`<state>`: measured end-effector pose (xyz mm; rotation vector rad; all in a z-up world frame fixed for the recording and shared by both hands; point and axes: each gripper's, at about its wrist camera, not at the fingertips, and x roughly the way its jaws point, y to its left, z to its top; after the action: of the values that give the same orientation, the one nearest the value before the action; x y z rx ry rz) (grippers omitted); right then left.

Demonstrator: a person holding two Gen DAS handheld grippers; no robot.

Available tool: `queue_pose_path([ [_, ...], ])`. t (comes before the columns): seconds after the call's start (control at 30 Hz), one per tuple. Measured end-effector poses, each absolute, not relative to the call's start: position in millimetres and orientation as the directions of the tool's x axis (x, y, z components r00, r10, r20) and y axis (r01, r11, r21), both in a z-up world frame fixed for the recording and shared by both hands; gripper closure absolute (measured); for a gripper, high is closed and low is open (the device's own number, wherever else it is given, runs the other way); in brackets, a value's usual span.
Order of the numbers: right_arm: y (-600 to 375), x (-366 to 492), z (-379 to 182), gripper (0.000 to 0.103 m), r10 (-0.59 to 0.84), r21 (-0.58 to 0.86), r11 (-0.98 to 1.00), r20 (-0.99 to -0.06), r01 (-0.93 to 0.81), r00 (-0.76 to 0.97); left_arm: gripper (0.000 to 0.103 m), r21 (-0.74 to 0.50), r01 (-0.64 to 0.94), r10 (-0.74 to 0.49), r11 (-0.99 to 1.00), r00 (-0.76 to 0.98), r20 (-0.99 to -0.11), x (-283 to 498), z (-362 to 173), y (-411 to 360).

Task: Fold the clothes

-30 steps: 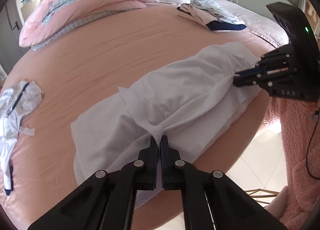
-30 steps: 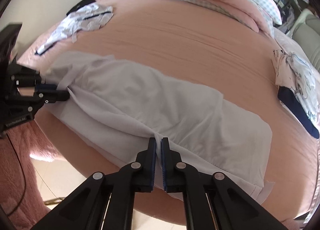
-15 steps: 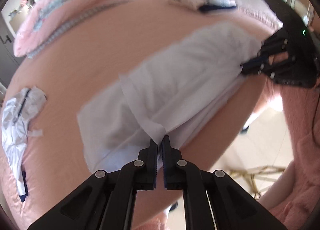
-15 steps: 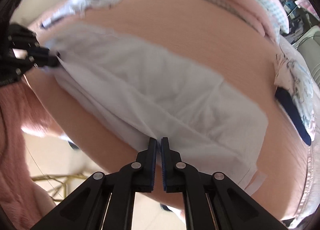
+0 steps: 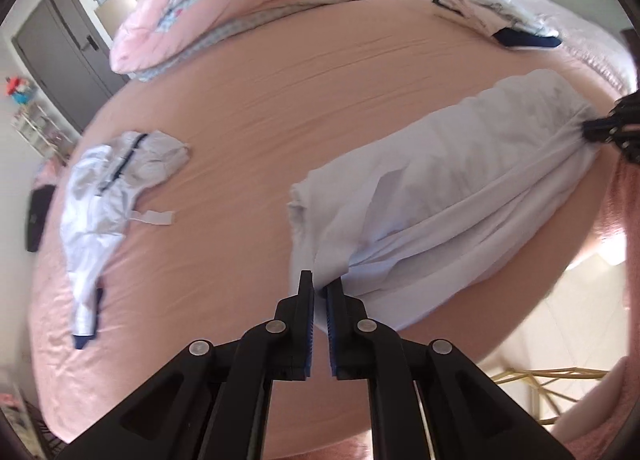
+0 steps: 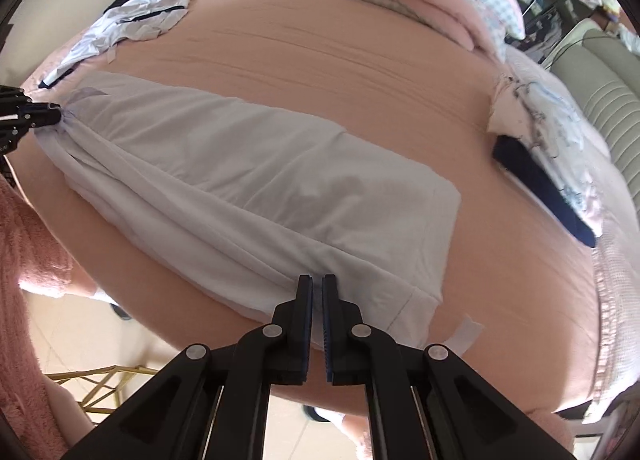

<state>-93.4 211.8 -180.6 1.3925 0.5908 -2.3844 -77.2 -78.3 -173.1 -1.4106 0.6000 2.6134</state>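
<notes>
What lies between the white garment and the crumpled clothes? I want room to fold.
Bare pink sheet only. The left wrist view shows nothing between the white garment and the crumpled clothes.

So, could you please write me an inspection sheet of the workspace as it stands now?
Surface: pink bed, sheet lightly wrinkled.
Job's things: white garment folded lengthwise near the bed edge.
Clutter: crumpled white garment; folded stack; pink quilt.
Grippers: left gripper and right gripper each shut on the white garment's ends.
Cables: nothing seen.
Surroundings: grey door, headboard, tiled floor.
</notes>
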Motion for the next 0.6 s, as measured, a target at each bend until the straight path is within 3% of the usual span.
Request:
queue_pose_path([
  [0.13,211,-88,-178,0.101,-0.011,-0.264,-0.865,-0.841,0.427,-0.541,0.097,0.293,-0.186,-0.147,-0.938,-0.552,-0.821,-86,-170,-98],
  [0.23,214,-88,-172,0.101,-0.002,-0.271,-0.872,-0.832,0.409,-0.554,0.097,0.183,-0.163,-0.070,-0.970,-0.531,-0.845,-77,-164,-109],
  [0.33,220,-82,-164,0.100,-0.075,-0.175,-0.871,-0.876,0.459,-0.477,0.095,0.026,-0.230,0.099,-0.973,-0.516,-0.851,-65,-152,-112],
  [0.37,219,-78,-165,0.100,-0.083,-0.163,-0.867,-0.885,0.472,-0.458,0.089,0.005,-0.260,0.134,-0.966,-0.513,-0.848,-60,-150,-109],
  [0.47,220,-71,-171,0.099,-0.050,-0.199,-0.858,-0.885,0.473,-0.464,0.046,0.021,-0.312,0.147,-0.950,-0.505,-0.851,-57,-152,-95],
  [0.57,223,-79,-175,0.099,-0.034,-0.189,-0.881,-0.889,0.435,-0.457,0.046,0.066,-0.316,0.109,-0.946,-0.505,-0.856,-59,-162,-81],
  [0.6,221,-80,-174,0.099,-0.049,-0.171,-0.887,-0.888,0.428,-0.458,0.050,0.077,-0.314,0.095,-0.946,-0.498,-0.862,-61,-167,-77],
])
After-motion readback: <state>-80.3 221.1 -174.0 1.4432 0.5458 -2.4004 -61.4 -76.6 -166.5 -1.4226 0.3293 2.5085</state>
